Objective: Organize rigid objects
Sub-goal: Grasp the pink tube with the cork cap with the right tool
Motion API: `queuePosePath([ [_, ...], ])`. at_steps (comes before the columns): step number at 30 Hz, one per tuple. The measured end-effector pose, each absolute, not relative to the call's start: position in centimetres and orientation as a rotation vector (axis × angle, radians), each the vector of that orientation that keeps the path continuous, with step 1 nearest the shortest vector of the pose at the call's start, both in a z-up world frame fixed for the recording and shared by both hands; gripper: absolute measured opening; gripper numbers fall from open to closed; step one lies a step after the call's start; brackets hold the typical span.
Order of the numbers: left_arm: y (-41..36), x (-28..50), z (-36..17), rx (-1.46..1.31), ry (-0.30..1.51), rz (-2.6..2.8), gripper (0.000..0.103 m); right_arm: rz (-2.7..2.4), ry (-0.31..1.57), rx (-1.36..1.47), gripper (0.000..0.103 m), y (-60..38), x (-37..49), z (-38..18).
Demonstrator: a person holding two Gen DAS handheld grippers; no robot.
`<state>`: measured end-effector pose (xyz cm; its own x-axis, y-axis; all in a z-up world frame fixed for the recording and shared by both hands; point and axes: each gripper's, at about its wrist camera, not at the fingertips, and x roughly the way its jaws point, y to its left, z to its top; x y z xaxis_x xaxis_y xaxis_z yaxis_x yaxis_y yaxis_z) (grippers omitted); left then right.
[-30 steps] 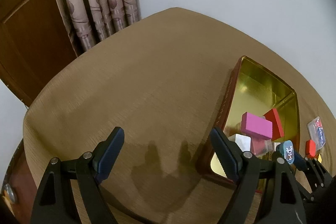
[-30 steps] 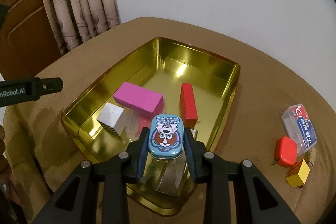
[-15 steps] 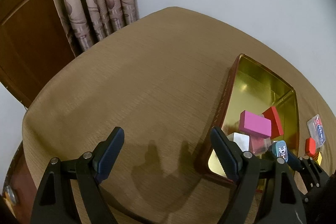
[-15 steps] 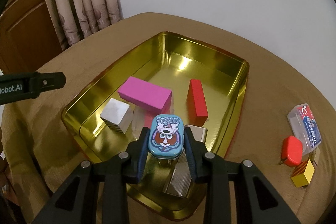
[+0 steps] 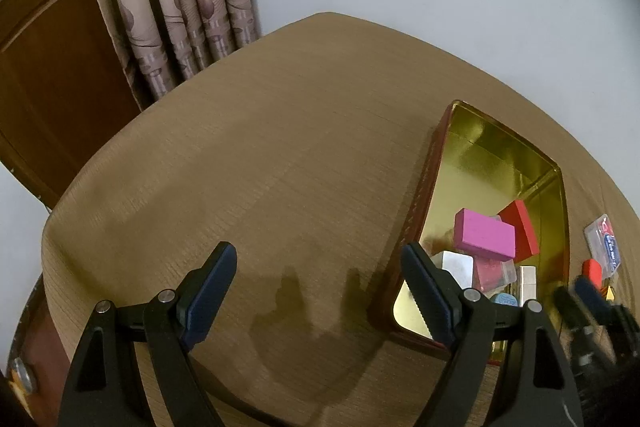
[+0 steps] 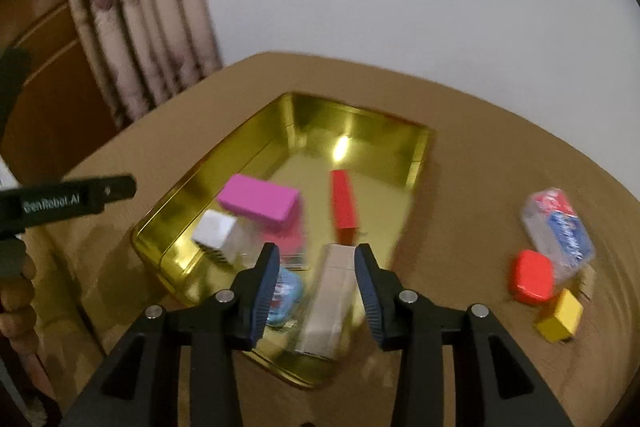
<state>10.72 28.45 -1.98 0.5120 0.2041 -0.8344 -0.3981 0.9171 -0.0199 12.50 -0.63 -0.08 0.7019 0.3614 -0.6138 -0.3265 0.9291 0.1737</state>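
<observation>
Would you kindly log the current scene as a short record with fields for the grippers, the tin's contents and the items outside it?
left gripper: open, empty, above the table
right gripper: open, empty, above the near end of the gold tin
in tin: blue tin, pink block, red block, silver cube, silver box
outside tin: clear case, red case, yellow block

left tongs (image 5: pixel 320 291) agape, right tongs (image 6: pixel 316 281) parted
</observation>
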Motion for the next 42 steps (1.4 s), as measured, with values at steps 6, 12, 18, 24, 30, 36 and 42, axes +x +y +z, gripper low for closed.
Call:
queuePosePath([
  [6, 28.0, 10.6, -1.9, -0.201, 0.967, 0.359, 0.082, 0.21, 0.702, 0.13, 0.04, -8.4, 13.0, -0.7],
  [12, 27.4, 10.5, -2.0, -0.174, 0.965, 0.355, 0.082, 0.021, 0.746, 0.222, 0.04, -16.9, 14.3, -2.8],
  [18, 26.9, 10.6, -2.0, -0.154, 0.966, 0.352, 0.082, -0.051, 0.801, 0.248, 0.04, -20.1, 16.0, -4.7],
  [24, 26.4, 10.6, -2.1, -0.13, 0.961, 0.34, 0.082, -0.079, 0.857, 0.247, 0.04, -20.1, 18.0, -6.6],
  [30, 26.4, 10.5, -2.1, -0.119, 0.96, 0.335, 0.082, -0.127, 0.89, 0.195, 0.04, -20.4, 18.7, -8.5],
  [36, 25.0, 10.4, -1.8, -0.081, 0.942, 0.291, 0.082, -0.111, 0.816, 0.166, 0.033, -20.7, 17.8, -8.9],
  [42, 20.5, 9.6, -1.3, 0.045, 0.895, 0.158, 0.082, -0.077, 0.791, 0.159, 0.02, -20.9, 16.7, -9.3],
])
